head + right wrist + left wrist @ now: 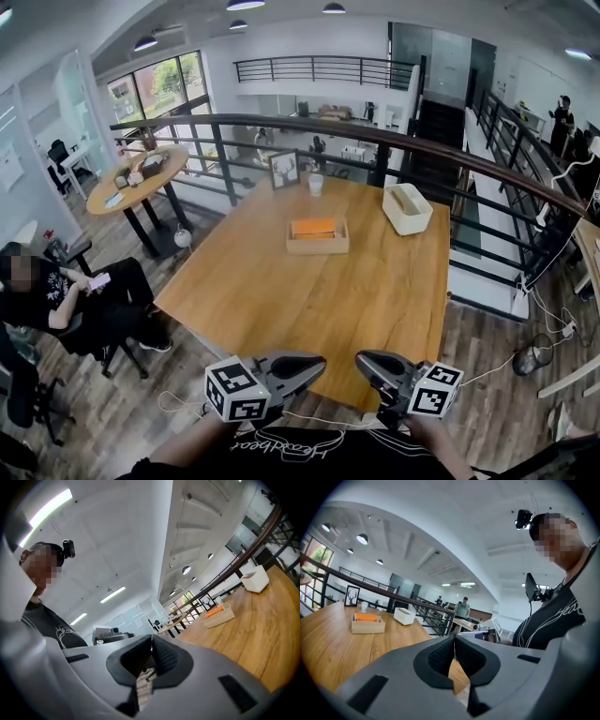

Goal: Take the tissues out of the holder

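Note:
The white tissue holder (407,207) stands at the far right of the wooden table (281,291), with a slot in its top; it also shows as a small tissue holder (404,615) in the left gripper view and as a tissue holder (255,579) in the right gripper view. No tissue is plainly visible. My left gripper (317,362) and right gripper (362,362) hang at the near table edge, tips turned toward each other, far from the holder. The left gripper (453,651) has its pads together with nothing between them. The right gripper (151,653) is likewise shut and empty.
A shallow wooden tray holding an orange item (317,234) sits mid-table. A white cup (315,184) and a framed deer picture (284,170) stand at the far edge by the railing (375,131). A seated person (56,295) is at the left; cables (553,328) lie on the floor at the right.

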Tool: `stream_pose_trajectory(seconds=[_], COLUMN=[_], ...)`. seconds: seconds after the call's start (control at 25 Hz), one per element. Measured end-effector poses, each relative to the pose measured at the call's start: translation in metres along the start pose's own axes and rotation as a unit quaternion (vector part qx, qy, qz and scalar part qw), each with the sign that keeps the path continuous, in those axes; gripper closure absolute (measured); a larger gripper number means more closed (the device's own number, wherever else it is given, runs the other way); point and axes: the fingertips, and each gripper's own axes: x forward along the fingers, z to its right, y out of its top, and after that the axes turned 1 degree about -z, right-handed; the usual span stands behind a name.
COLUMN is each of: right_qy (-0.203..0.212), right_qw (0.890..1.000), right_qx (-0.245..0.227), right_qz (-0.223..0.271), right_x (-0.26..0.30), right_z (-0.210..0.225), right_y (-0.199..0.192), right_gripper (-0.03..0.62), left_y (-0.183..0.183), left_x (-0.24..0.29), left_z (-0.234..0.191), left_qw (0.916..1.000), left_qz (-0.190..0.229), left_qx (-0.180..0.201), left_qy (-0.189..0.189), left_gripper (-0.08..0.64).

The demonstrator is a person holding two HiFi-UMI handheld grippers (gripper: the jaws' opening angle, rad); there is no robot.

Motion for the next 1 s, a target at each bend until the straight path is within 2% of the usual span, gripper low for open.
stream_pose_trajectory(seconds=[0.08,0.2,0.4,0.64,1.0], right_qy=[-0.003,-0.008,-0.006,-0.005,-0.029], right_qw=[1.0,0.999,0.998,0.998,0.998], right_qx=[-0.01,-0.024,-0.05,-0.049,-0.045], right_qz=[-0.006,-0.023,-0.036,-0.031,-0.024], right_x=[-0.003,-0.004,-0.003,0.007,0.033], right_z=[0.019,0.036,0.034,0.044,0.077], right_y=[0.003,0.003,0.005,0.013,0.034], right_gripper=[0.575,0.574,0.574,0.574,0.574], left_y=[0.002,0.0,-0.003,0.0,0.02], left_x=[0.012,0.021,0.017,0.026,0.04], left_z=[-0.008,-0.017,-0.023,-0.04,-0.096], left_qw=[0.9999,0.9995,0.9984,0.9977,0.9981], left_qz=[0.004,0.01,0.01,-0.002,0.011], left_qx=[0.01,-0.007,-0.015,0.003,-0.015], left_qy=[0.012,0.03,0.054,0.067,0.058], left_gripper=[0.546,0.546,0.546,0.546,0.546])
